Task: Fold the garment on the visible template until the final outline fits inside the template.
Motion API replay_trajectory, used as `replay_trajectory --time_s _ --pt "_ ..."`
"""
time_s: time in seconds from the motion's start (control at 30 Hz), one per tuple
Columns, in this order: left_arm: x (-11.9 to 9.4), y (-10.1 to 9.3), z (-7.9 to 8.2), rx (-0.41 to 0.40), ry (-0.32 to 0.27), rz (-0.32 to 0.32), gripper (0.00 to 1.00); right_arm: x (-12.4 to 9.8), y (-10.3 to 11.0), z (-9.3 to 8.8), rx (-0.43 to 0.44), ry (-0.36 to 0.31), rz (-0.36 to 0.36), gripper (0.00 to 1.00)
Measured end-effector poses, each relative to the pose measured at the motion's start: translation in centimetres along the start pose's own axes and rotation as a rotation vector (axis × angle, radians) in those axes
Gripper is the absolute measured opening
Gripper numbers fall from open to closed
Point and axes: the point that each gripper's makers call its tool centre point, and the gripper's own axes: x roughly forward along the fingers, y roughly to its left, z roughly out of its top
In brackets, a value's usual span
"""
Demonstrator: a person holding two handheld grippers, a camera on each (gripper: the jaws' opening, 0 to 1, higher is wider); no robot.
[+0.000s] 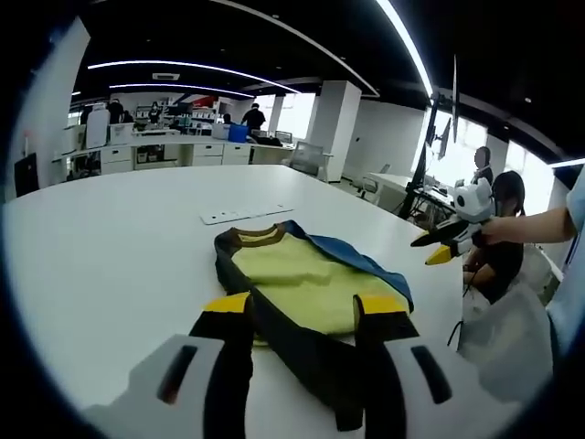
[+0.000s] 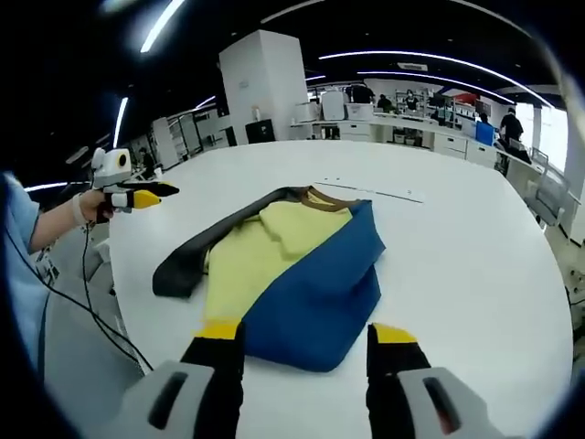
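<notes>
Garment (image 2: 292, 265) lay flat on the white counter (image 2: 475, 265), a yellow top with a brown collar, a blue panel folded across one side and a dark sleeve (image 2: 196, 256) trailing out on the other. Its long axis ran straight away from the right hand-held gripper (image 2: 306, 343), hem nearest and collar farthest, with the blue edge just beyond that gripper's yellow-tipped jaws. From the left hand-held gripper (image 1: 302, 315) the garment (image 1: 306, 283) also lay directly ahead along the same axis, and the dark sleeve (image 1: 302, 352) ran diagonally between its jaws toward the near counter (image 1: 110, 247) edge.

Both sat about equally close to the cloth. The left one seemed better placed for the next fold, since the loose sleeve was the part sticking out of the outline and lay right at its jaws.

Each hand-held gripper had its jaws spread wide and held nothing. In the left gripper view the right hand-held gripper (image 1: 439, 247) hung off to the right of the garment, above the counter edge; in the right gripper view the left hand-held gripper (image 2: 142, 195) hung off to the left, clear of the cloth.

Beyond the collar a thin pale strip (image 2: 370, 190) lay across the counter, possibly a template mark; no fuller outline could be made out.
</notes>
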Motion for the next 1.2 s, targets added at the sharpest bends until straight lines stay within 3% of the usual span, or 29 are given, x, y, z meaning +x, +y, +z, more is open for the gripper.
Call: replay_trajectory --time_s 0.1,0.23,0.4,0.57,0.67,0.83,0.93,1.03,1.13,1.2 --pt "-0.3 -0.2 -0.3 0.001 0.007 0.005 0.4 0.2 1.1 -0.8 -0.126 0.027 0.015 0.43" --pt "-0.5 -0.6 -0.5 -0.002 0.008 0.009 0.4 0.9 2.2 -1.8 -0.191 0.051 0.064 0.42" --pt "-0.8 -1.1 -1.0 0.004 0.012 0.016 0.39 1.9 3.6 -2.8 -0.362 0.091 0.077 0.4" --pt "-1.4 -1.4 -1.4 0.017 0.019 0.022 0.38 3.1 4.0 -3.3 -0.555 0.107 0.051 0.39" --pt "-1.6 -1.5 -1.8 0.019 0.024 0.029 0.38 3.7 4.9 -3.4 -0.626 0.107 0.061 0.31" --pt "-2.1 -1.6 -2.5 0.0 0.023 0.035 0.37 5.0 5.0 -4.2 -0.816 0.16 0.038 0.28" --pt "-2.2 -1.9 -2.9 -0.008 0.026 0.035 0.35 5.6 4.9 -4.9 -0.796 0.175 0.053 0.22" --pt "-2.2 -2.2 -3.4 -0.012 0.025 0.037 0.35 5.4 4.6 -4.7 -0.806 0.183 0.048 0.01" --pt "-2.2 -2.4 -3.7 -0.031 0.015 0.036 0.34 5.1 4.7 -3.9 -0.736 0.184 0.056 0.0" --pt "-2.1 -2.4 -4.0 -0.044 0.011 0.037 0.34 4.9 4.5 -3.2 -0.753 0.174 0.055 0.0"
